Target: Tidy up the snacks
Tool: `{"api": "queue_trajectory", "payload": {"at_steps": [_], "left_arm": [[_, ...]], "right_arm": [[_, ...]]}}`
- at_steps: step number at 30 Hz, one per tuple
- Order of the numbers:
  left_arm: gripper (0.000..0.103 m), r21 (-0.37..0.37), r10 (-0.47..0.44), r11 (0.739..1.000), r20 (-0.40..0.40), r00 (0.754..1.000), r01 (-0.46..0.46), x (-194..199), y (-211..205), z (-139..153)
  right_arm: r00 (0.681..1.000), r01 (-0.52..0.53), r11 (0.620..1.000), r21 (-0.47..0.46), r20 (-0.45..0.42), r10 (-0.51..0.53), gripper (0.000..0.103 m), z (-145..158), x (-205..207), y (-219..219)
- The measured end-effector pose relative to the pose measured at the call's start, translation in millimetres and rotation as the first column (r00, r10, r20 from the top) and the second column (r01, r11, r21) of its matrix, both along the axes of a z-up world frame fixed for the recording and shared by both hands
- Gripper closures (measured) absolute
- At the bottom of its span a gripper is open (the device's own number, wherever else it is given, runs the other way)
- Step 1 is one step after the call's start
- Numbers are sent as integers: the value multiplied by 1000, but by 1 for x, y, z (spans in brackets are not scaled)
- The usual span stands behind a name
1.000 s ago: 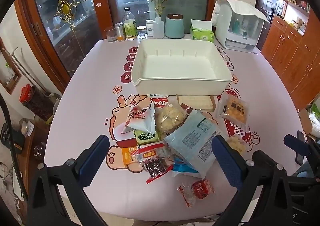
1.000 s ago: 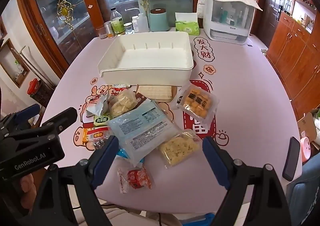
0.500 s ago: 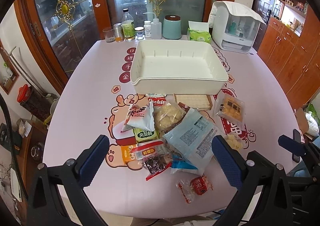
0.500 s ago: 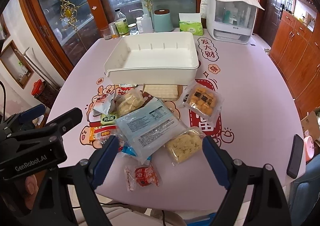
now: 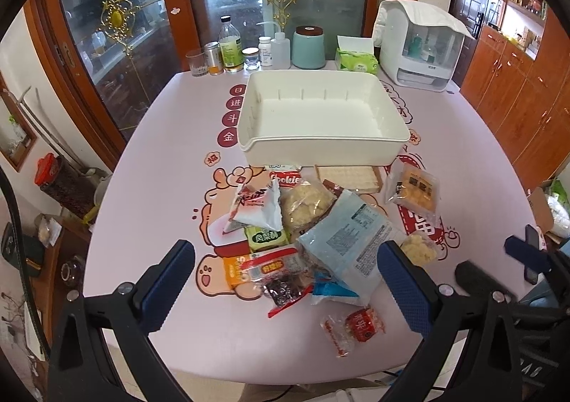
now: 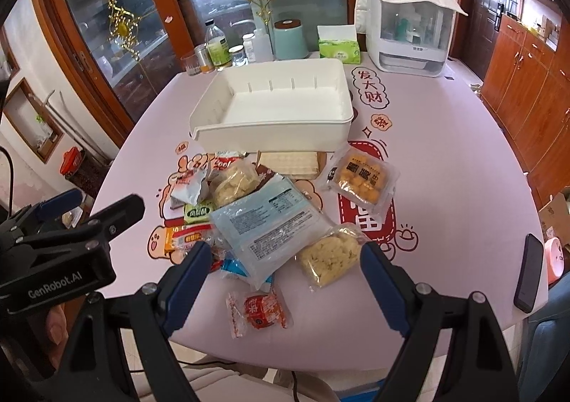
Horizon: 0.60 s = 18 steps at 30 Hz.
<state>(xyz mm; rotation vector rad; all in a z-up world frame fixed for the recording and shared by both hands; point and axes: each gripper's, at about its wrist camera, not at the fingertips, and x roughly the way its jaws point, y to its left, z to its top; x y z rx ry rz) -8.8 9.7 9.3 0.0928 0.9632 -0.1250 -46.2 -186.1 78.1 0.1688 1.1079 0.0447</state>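
A white empty bin [image 5: 322, 149] [image 6: 274, 136] stands mid-table. In front of it lies a pile of snack packets: a large pale blue pack [image 5: 349, 236] [image 6: 270, 224], a red round snack [image 5: 359, 325] [image 6: 262, 307], a bag of yellow pieces [image 6: 329, 254], an orange-cube pack [image 5: 415, 188] [image 6: 361, 179], a wafer pack [image 5: 347, 177], a white torn bag [image 5: 256, 208]. My left gripper [image 5: 285, 281] is open and empty, above the near edge of the pile. My right gripper [image 6: 281, 281] is open and empty, above the red snack.
Bottles, jars, a teal canister [image 5: 308, 47], a tissue box [image 5: 356, 60] and a white appliance [image 5: 418, 46] line the table's far edge. A black phone [image 6: 530, 272] lies at the right edge. The left gripper's body shows in the right wrist view [image 6: 57, 245].
Both grippers have pulled back and risen slightly; the table and pile look a little farther away. Both stay open. No snack has moved.
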Motion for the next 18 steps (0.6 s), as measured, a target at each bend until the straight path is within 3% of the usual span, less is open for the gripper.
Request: {"api": "queue_trajectory", "payload": {"at_steps": [18], "left_arm": [[1, -6, -37, 999, -7, 999, 37, -2, -1, 5]], "right_arm": [[999, 5, 1000, -23, 31, -4, 17, 10, 7, -4]]}}
